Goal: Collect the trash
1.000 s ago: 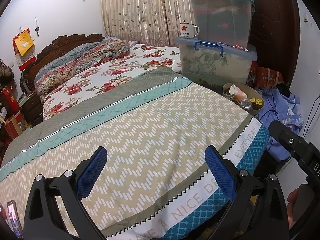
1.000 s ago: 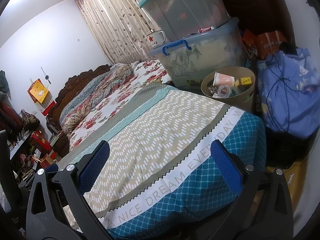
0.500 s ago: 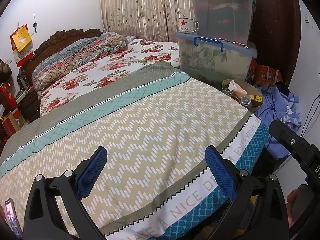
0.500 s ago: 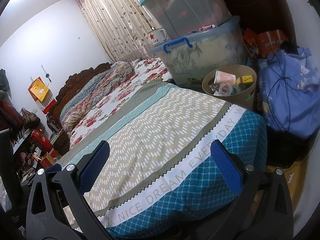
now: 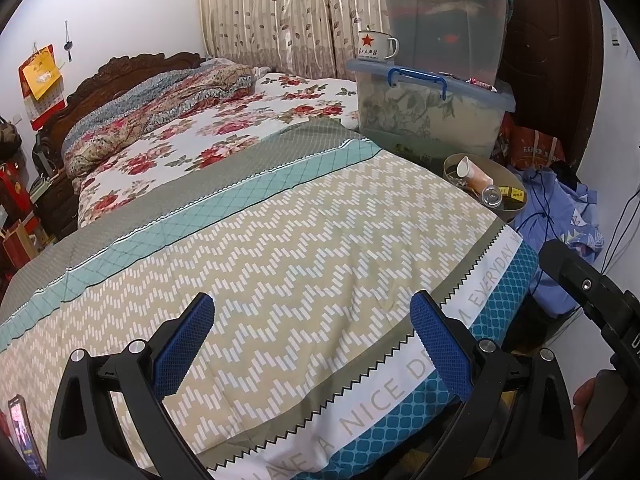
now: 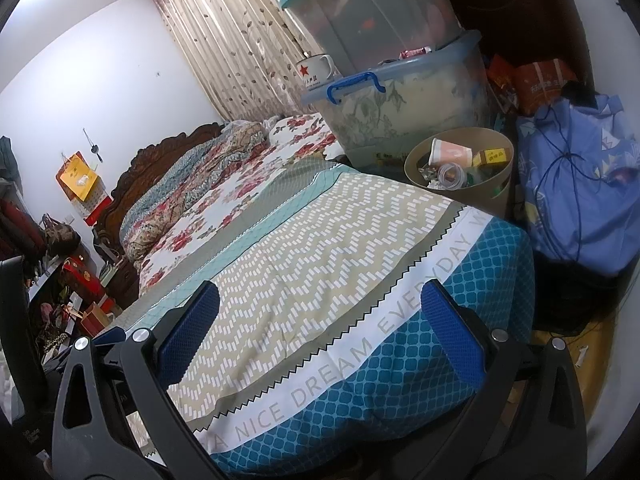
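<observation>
A round tan waste bin point(image 5: 516, 196) point(image 6: 502, 192) stands on the floor beside the bed's far corner. It holds a paper cup point(image 6: 448, 153), a clear plastic bottle point(image 6: 450, 174) and a yellow carton point(image 6: 493, 157). My left gripper point(image 5: 312, 344) is open above the chevron quilt point(image 5: 304, 256), nothing between its blue pads. My right gripper point(image 6: 320, 332) is also open and empty, over the quilt's lettered border point(image 6: 348, 364) near the foot of the bed. Both grippers are well short of the bin.
Two stacked clear storage boxes point(image 5: 432, 108) point(image 6: 404, 96) with an enamel mug point(image 5: 374, 45) sit behind the bin. A blue cloth bundle with cables point(image 6: 580, 200) lies right of it. A dark door point(image 5: 556, 60) stands behind. Headboard and cluttered shelves point(image 6: 60, 280) are at left.
Both views have shifted slightly; the left camera tilted so the boxes and bin sit lower and nearer. The grippers stayed open and empty.
</observation>
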Demonstrator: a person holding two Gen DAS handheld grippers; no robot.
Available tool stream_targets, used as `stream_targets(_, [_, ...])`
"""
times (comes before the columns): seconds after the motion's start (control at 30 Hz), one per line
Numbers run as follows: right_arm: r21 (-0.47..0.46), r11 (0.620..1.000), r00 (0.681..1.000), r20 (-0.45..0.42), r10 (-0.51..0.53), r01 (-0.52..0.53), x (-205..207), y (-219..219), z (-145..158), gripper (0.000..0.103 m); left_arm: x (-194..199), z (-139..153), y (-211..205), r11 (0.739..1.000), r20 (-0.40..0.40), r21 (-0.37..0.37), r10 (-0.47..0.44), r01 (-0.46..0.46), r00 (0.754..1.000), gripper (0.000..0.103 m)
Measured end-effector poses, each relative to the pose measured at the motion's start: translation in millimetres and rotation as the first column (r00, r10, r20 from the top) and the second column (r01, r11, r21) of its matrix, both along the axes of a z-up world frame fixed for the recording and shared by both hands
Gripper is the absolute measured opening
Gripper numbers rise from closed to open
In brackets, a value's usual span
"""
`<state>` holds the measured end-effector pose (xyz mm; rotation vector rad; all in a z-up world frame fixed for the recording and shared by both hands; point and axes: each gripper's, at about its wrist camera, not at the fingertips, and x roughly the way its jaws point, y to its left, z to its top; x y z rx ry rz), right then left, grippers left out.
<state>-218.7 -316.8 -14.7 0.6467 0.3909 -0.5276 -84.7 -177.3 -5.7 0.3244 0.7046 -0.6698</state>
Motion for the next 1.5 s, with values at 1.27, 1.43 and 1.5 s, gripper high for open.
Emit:
stream_targets(1.27, [0.006, 1.0, 1.0, -0.005, 0.004, -0.004, 2.6, 0.6, -4.9, 0.1, 4.1, -5.5, 0.1, 1.0, -0.033, 0.005, -0.002, 0.002, 0.999, 0.094])
stream_targets(1.43, [0.007, 1.0, 1.0, -0.005, 0.005, -0.005, 2.7, -0.1, -4.3, 0.1, 5.1, -5.4, 0.6, 1.0, -0.037, 0.003, 0.0, 0.0, 0.999, 0.094])
stream_targets(1.5, [0.007, 1.0, 1.0, -0.005, 0.004, -0.004, 2.9, -0.7, -3.9, 0.1, 5.4, -5.5, 0.7, 1.0, -0.036, 0.003, -0.001, 0.001, 0.999, 0.094])
